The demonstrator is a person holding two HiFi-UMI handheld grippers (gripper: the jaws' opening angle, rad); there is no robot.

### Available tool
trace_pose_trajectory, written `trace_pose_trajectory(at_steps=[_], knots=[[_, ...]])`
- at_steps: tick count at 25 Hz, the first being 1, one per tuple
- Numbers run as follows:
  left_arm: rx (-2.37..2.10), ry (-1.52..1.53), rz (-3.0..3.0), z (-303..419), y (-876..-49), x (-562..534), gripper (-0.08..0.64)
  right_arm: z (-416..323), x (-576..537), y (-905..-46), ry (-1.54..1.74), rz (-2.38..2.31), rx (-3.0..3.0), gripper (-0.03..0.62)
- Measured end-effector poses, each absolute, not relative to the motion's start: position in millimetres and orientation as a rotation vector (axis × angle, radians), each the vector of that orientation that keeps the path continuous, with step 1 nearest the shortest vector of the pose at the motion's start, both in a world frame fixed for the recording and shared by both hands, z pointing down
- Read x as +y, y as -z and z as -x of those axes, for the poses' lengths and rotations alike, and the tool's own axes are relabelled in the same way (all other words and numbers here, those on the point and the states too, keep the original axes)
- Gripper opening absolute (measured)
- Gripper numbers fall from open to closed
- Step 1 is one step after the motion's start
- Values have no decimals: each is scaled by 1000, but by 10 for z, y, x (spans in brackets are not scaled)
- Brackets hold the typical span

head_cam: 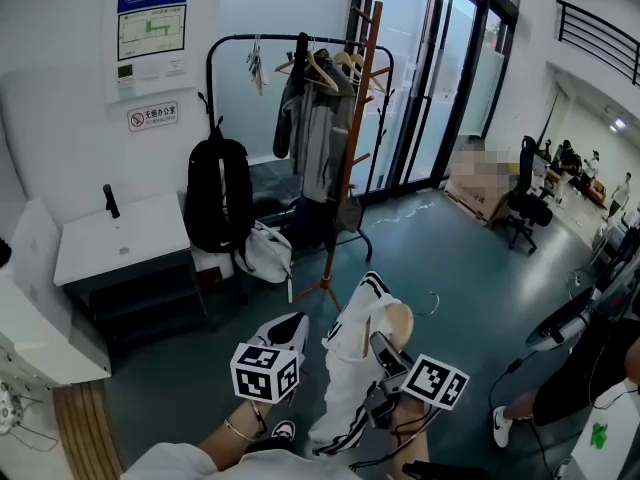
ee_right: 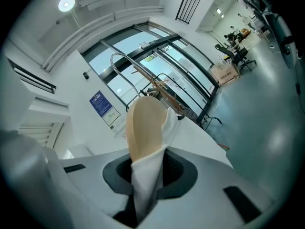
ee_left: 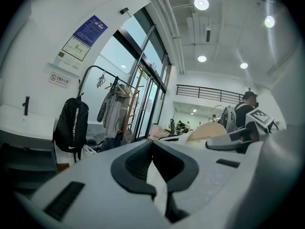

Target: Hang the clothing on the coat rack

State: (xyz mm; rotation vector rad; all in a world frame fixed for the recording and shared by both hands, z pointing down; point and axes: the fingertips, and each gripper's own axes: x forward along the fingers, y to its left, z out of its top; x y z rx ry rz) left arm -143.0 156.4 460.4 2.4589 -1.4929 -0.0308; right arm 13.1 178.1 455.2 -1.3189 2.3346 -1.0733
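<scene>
A white garment with black stripes [head_cam: 350, 388] hangs on a wooden hanger [head_cam: 398, 323], and my right gripper [head_cam: 385, 353] is shut on them. In the right gripper view the hanger's end [ee_right: 145, 128] and a fold of the white cloth [ee_right: 147, 185] run down between the jaws of the right gripper [ee_right: 147, 175]; the metal hook [ee_right: 124, 66] curves above. My left gripper [head_cam: 287, 326] stands just left of the garment, apart from it, and the left gripper [ee_left: 152, 144] has its tips touching. The wooden coat rack [head_cam: 350, 148] stands ahead on the floor.
Behind the rack, a black clothes rail [head_cam: 300, 40] carries a grey jacket [head_cam: 320, 118] and hangers. A black backpack [head_cam: 218, 193] and a white bag [head_cam: 265, 253] sit to its left by a white cabinet [head_cam: 120, 238]. An office chair [head_cam: 525, 208] and a person [head_cam: 590, 368] are on the right.
</scene>
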Motion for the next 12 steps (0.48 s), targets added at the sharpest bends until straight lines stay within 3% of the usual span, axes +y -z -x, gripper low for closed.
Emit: trace_pose_trajectory(at_steps=[12], knots=[[-1517, 44, -2423, 1414, -4750, 1179, 9, -227, 1410, -4678, 1114, 1334, 2336, 69]])
